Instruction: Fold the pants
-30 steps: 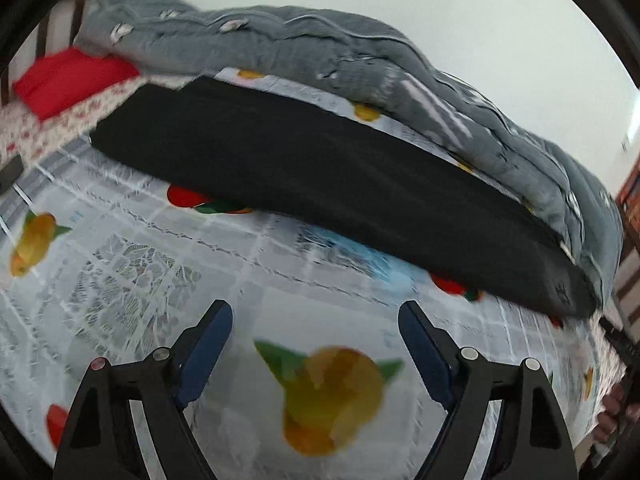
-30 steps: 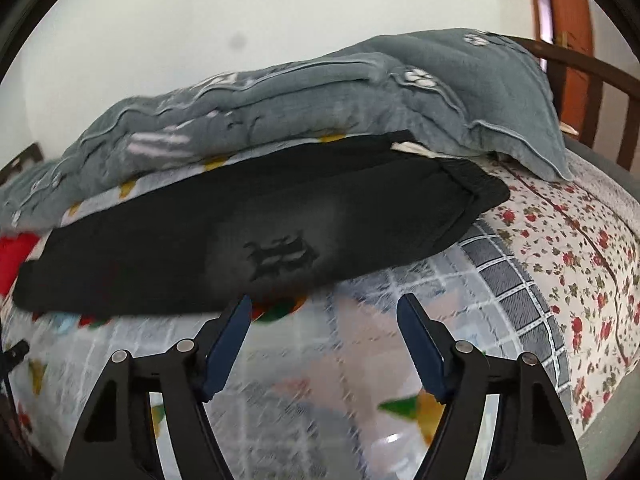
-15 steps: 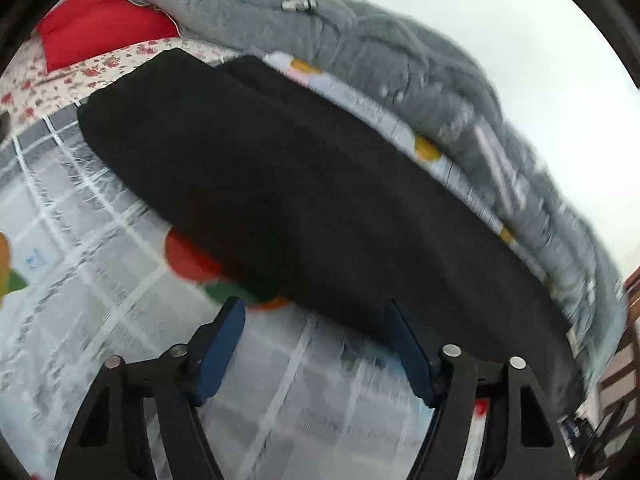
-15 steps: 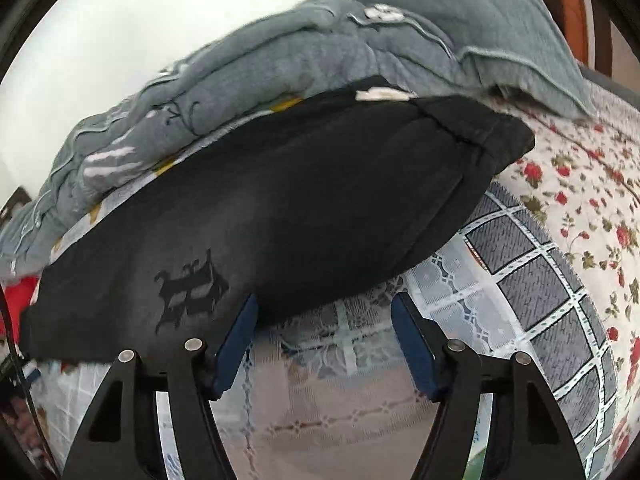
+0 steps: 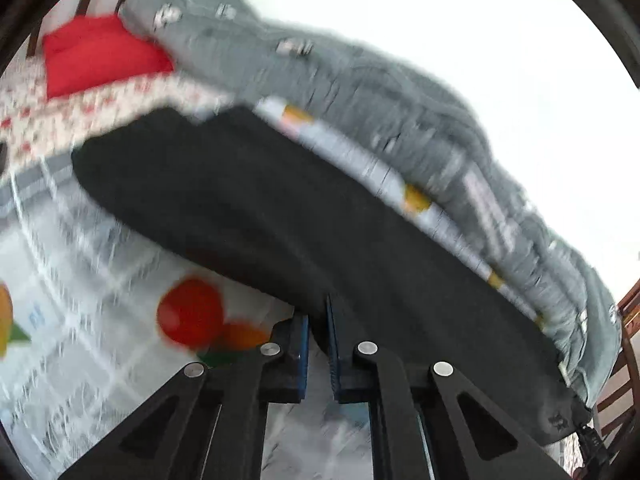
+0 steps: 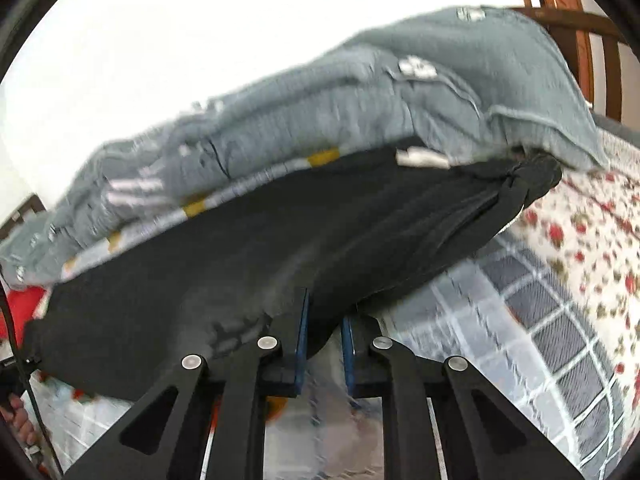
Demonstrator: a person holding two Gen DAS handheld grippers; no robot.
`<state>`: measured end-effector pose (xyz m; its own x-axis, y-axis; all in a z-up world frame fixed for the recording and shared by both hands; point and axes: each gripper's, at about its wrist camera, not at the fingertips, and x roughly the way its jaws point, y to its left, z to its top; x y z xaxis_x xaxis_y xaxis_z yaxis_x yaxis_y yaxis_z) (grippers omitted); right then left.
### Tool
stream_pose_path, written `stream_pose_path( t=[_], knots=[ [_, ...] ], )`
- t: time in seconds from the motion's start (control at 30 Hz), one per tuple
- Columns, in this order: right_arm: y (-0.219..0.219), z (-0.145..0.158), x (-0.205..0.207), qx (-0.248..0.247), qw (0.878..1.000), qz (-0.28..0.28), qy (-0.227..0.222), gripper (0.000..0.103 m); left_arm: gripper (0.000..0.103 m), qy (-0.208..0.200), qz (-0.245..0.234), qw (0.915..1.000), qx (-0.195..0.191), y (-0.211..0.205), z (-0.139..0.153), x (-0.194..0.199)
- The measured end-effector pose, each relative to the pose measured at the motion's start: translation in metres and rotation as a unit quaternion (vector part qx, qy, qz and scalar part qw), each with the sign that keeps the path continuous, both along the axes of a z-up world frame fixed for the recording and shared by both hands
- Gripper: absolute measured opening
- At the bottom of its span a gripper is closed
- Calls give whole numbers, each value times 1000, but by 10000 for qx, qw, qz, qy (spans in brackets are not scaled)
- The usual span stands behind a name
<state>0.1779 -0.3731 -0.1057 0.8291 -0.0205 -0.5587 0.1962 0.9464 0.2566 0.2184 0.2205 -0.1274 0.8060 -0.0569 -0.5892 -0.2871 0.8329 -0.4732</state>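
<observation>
Black pants (image 5: 280,208) lie stretched lengthwise across the bed on a fruit-print sheet (image 5: 80,280). My left gripper (image 5: 318,320) is shut on the near edge of the pants. In the right wrist view the same pants (image 6: 280,240) fill the middle, with the gathered waistband at the right end. My right gripper (image 6: 324,320) is shut on their near edge, close to a dark printed logo (image 6: 228,332).
A grey quilt (image 5: 380,100) is heaped along the far side of the bed, and it shows in the right wrist view (image 6: 360,100) too. A red pillow (image 5: 96,52) lies at the far left. A floral sheet (image 6: 580,240) and a wooden bed frame (image 6: 560,8) are to the right.
Both grippers moved forward from the sheet to the near edge of the pants and closed from wide open onto the fabric.
</observation>
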Motion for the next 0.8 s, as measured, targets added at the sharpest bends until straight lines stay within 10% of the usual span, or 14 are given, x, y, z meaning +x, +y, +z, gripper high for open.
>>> stream_pose_path(
  t=[0.23, 0.8],
  knots=[
    [6, 37, 46, -65, 9996, 62, -286, 14, 8, -617, 87, 9933, 972, -35, 52, 46],
    [16, -6, 141, -332, 9994, 6, -69, 12, 10, -454, 184, 9788, 1989, -67, 13, 113]
  ],
)
